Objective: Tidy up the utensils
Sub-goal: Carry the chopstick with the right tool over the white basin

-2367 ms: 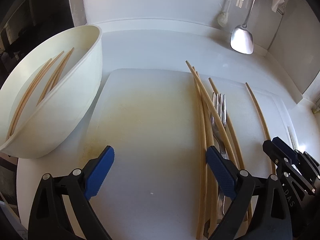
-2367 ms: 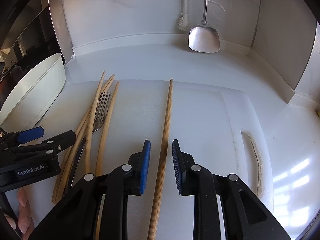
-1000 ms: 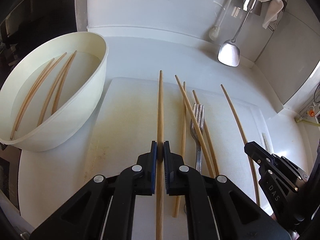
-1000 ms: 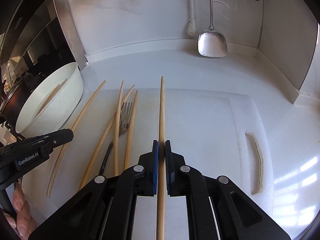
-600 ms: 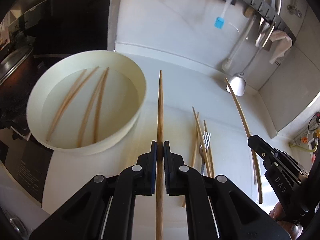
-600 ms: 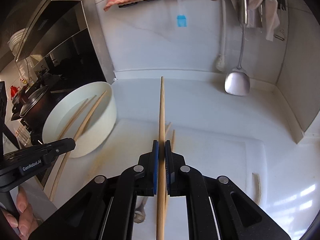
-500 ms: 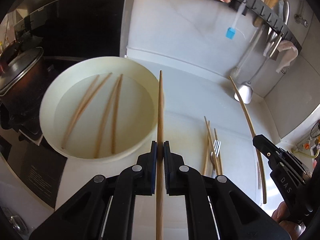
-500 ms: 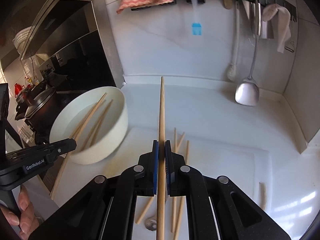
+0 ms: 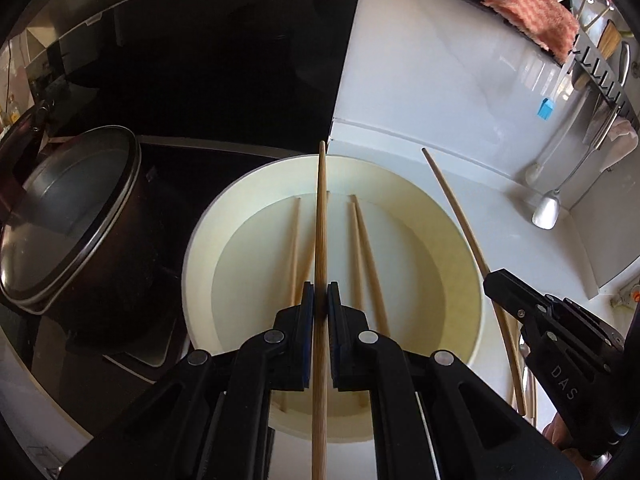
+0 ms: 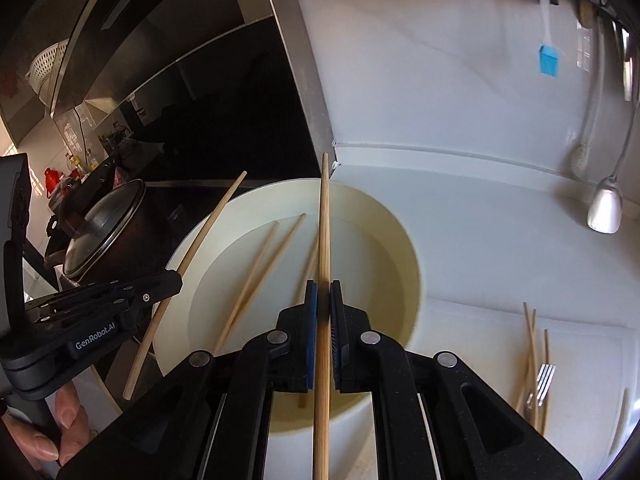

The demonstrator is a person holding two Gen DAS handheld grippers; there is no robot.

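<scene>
Left gripper [image 9: 319, 300]: fingers closed on one chopstick [image 9: 321, 240], which runs straight forward between the blue pads and over the bowl [image 9: 460, 240], its tip past the far rim. Seen from the right wrist view, this gripper [image 10: 176, 278] sits at the left, a hand [image 10: 44, 432] on its handle.

Right gripper [image 10: 323, 300]: fingers closed on a second stick [image 10: 325, 232], likewise held out level above the bowl [image 10: 404, 248], tip reaching the far rim. From the left wrist view this gripper [image 9: 490, 278] stands at the right of the bowl, its stick [image 9: 456, 212] slanting up and away over the right rim.

Bowl: cream, wide and shallow, directly under both grippers. Loose chopsticks [image 9: 366, 248] lie on its floor, roughly front to back; at least four can be made out, partly hidden behind the fingers.

Board [image 10: 480, 320]: white, on the surface to the right of the bowl. On it, a few more sticks [image 10: 532, 344] and a fork [image 10: 544, 380], lying close together.

Pot [image 9: 64, 224]: dark, with a glass lid, left of the bowl, on the black stove.

Surface [image 10: 500, 216]: white, running back to a white wall.

Wall, far: a metal spatula [image 10: 606, 204] hanging with its blade near the surface, a blue brush [image 10: 548, 60], a pink cloth [image 9: 528, 24] on a rack.
</scene>
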